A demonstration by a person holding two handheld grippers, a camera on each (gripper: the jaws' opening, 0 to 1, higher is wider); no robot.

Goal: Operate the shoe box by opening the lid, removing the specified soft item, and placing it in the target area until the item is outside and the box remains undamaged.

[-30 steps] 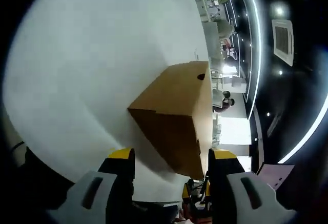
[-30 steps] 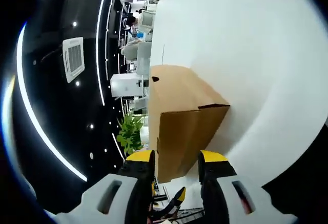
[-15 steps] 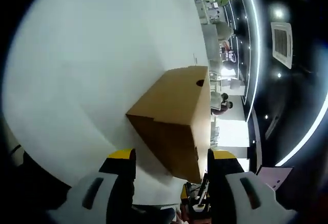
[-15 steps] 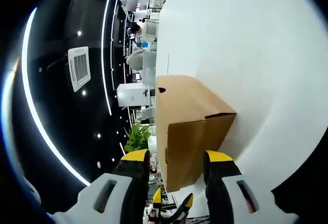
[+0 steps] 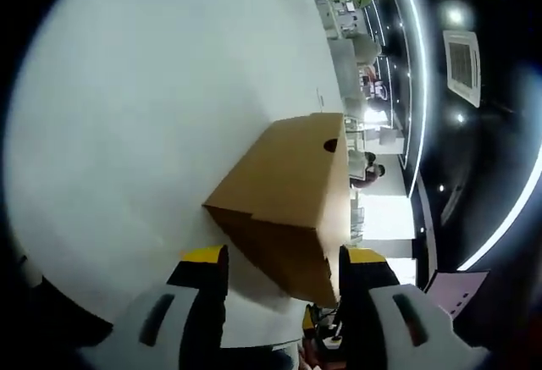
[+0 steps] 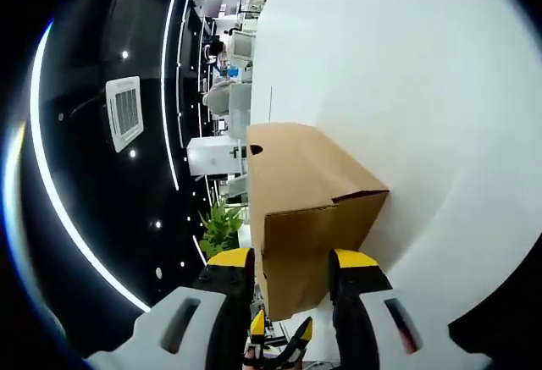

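A closed brown cardboard shoe box lies on a white table; both views are rolled sideways. It has a small round hole near one end. My left gripper is open, its yellow-tipped jaws standing either side of the box's near end without touching it. From the opposite end, the same box shows with its lid shut. My right gripper is open too, jaws framing that end of the box. The soft item is hidden inside.
The white table spreads wide around the box. Beyond its edge lie an office with desks, a potted plant, a dark ceiling with light strips, and a seated person far off.
Both cameras shifted slightly; the box sits a little nearer between each pair of jaws. The lid stays shut and the box has not moved on the table.
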